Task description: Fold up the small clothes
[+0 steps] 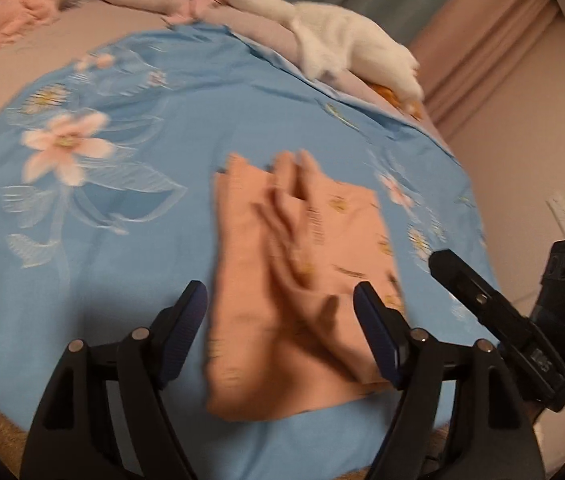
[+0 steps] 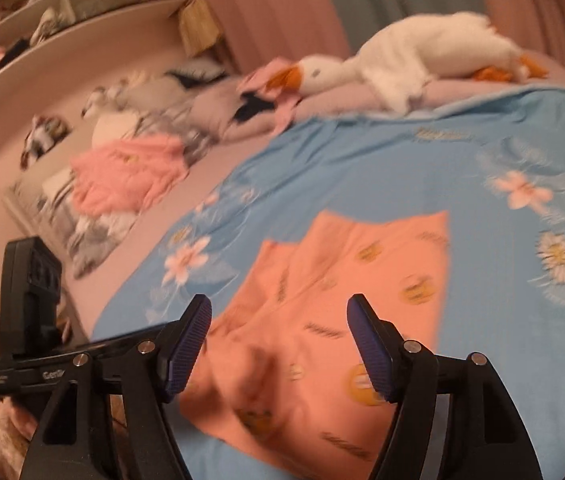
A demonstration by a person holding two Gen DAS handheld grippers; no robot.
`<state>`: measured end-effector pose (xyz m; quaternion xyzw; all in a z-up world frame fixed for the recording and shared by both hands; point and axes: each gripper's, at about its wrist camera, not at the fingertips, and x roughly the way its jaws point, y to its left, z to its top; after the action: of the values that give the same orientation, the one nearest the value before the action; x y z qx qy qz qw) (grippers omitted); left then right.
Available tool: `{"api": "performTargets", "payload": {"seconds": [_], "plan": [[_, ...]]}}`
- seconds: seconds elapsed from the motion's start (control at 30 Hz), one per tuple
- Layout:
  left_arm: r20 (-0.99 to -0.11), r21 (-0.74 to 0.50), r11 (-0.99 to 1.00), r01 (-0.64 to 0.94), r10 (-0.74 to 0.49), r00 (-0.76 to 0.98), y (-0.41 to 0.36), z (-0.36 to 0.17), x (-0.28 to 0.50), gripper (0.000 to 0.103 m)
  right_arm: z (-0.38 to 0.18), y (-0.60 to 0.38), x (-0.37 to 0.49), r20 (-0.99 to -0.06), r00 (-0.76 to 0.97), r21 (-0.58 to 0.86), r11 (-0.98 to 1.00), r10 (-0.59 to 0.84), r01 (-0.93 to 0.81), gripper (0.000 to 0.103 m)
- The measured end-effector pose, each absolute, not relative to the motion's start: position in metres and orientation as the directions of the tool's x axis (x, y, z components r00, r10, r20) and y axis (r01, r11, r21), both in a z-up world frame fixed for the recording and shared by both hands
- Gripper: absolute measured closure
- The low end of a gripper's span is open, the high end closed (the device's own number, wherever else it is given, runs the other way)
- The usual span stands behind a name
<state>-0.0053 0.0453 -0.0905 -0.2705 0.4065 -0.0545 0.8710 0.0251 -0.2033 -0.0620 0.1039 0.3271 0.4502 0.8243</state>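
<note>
Garment: small peach printed garment (image 1: 298,280), rumpled on blue floral sheet (image 1: 122,240), six o'clock of plush goose (image 1: 342,40).
Handling: light, limp, likely slippery; pinch a corner hem.
Left gripper (image 1: 280,332): jaws apart, empty.
Right gripper (image 2: 278,344): jaws apart, empty.

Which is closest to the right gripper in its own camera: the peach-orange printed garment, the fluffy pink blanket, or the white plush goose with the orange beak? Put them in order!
From the right gripper, whose jaws stand open:
1. Peach-orange printed garment, just ahead, lying on the blue flowered sheet.
2. Fluffy pink blanket, farther, off to the left.
3. White plush goose, farthest, at the bed's far edge.
</note>
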Motion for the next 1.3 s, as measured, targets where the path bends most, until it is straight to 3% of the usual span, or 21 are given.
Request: {"api": "performTargets", "payload": {"seconds": [0.23, 0.37, 0.63, 0.7, 0.8, 1.3], "plan": [[-0.746, -0.499, 0.859, -0.117, -0.357, 0.562, 0.020, -0.112, 0.030, 0.029, -0.087, -0.231, 0.053, -0.547, 0.480, 0.466, 0.726, 0.686, -0.506, 0.033], [-0.776, -0.449, 0.882, -0.142, -0.306, 0.551, 0.015, -0.118, 0.038, 0.032, -0.099, -0.242, 0.063, -0.573, 0.478, 0.493, 0.746, 0.666, -0.447, 0.033], [-0.775, -0.443, 0.874, -0.198, -0.262, 0.575, 0.023, -0.123, 0.046, 0.060, -0.113, -0.246, 0.067, -0.602, 0.458, 0.513, 0.757, 0.653, -0.405, 0.033], [-0.767, -0.453, 0.868, -0.203, -0.263, 0.586, 0.024, -0.122, 0.045, 0.077, -0.114, -0.242, 0.065, -0.608, 0.453, 0.508, 0.758, 0.652, -0.408, 0.033], [-0.750, -0.465, 0.862, -0.201, -0.263, 0.607, 0.023, -0.117, 0.041, 0.087, -0.118, -0.236, 0.065, -0.618, 0.436, 0.505, 0.756, 0.653, -0.417, 0.033], [-0.700, -0.382, 0.916, -0.120, -0.202, 0.685, 0.010, -0.072, 0.013, 0.090, -0.116, -0.223, 0.058, -0.609, 0.414, 0.494, 0.731, 0.677, -0.470, 0.033]]}}
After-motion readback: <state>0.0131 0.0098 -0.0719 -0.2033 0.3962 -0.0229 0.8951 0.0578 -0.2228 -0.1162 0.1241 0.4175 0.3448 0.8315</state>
